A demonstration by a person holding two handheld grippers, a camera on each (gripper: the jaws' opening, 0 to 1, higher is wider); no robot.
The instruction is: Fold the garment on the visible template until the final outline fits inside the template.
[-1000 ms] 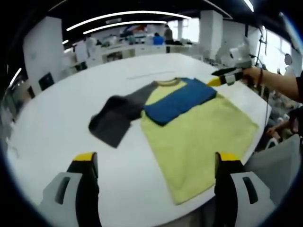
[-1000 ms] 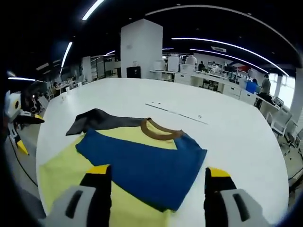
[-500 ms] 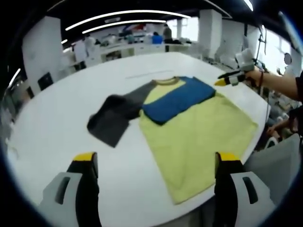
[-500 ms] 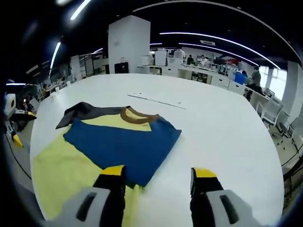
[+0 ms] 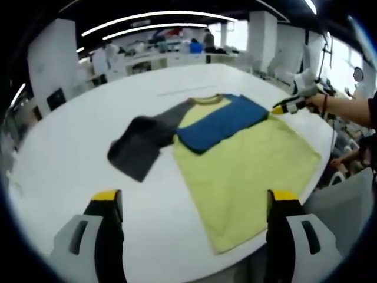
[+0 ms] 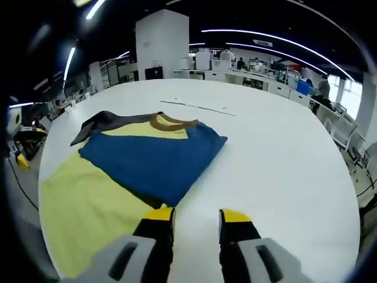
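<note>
The garment (image 5: 235,153) lies flat on the white table (image 5: 70,147), a yellow shirt with a brown collar, a blue sleeve folded across its chest and a dark grey sleeve spread out to one side.

In the left gripper view, the shirt sits just right of centre, its yellow body running toward 5 o'clock, where the hem reaches the table edge. The blue sleeve (image 5: 221,124) crosses the upper chest, and the grey sleeve (image 5: 141,146) trails off toward 9 o'clock, clear of the body. The brown collar (image 5: 207,101) is at 12 o'clock from the shirt's middle. My left gripper (image 5: 191,203) is released, its yellow-tipped jaws wide apart at the bottom and above bare table, touching no cloth. At 2 o'clock my right gripper (image 5: 278,109) comes in, held in my hand (image 5: 318,101), its yellow tip just beside the shirt's shoulder edge.

In the right gripper view, the blue sleeve (image 6: 156,159) takes the centre-left, with the collar (image 6: 172,122) at 12 o'clock from it and the grey sleeve (image 6: 103,122) toward 10 o'clock. The yellow body (image 6: 88,206) spreads toward 8 o'clock. My right gripper (image 6: 196,216) is nearly clenched, only a narrow gap between the jaws, with nothing in it. Its left jaw is just beside the shirt's edge; I cannot tell whether it touches. At 9 o'clock my left gripper (image 6: 16,138) shows at the table edge.
</note>
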